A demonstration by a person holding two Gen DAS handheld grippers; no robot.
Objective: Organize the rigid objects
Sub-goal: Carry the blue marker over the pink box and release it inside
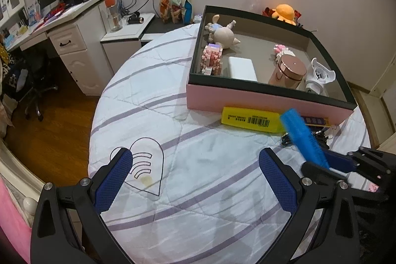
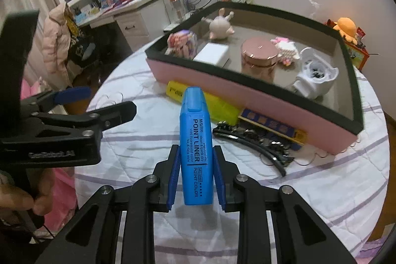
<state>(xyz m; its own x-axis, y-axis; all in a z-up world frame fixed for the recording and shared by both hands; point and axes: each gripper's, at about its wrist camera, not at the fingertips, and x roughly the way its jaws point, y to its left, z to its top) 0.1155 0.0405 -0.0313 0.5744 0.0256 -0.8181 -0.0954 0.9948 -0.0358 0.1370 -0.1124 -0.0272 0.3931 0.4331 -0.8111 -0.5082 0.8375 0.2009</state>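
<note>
My right gripper (image 2: 196, 157) is shut on a blue highlighter (image 2: 195, 140), held above the bed and pointing toward the pink box (image 2: 247, 93). The highlighter also shows in the left wrist view (image 1: 303, 135). My left gripper (image 1: 193, 165) is open and empty over the quilt; it shows at the left of the right wrist view (image 2: 99, 103). The pink box (image 1: 259, 100) holds a toy figure (image 1: 222, 35), a block toy (image 1: 211, 58), a white box (image 1: 242, 67), a rose-gold jar (image 1: 288, 69) and a white plastic piece (image 1: 319, 77). A yellow highlighter (image 1: 250, 119) lies against the box front.
A black hair clip (image 2: 255, 140) and a dark blue and yellow flat box (image 2: 272, 128) lie on the quilt (image 1: 198, 189) by the pink box. A desk (image 1: 71, 41) with a monitor stands at the left. An orange plush (image 1: 284, 12) sits behind the box.
</note>
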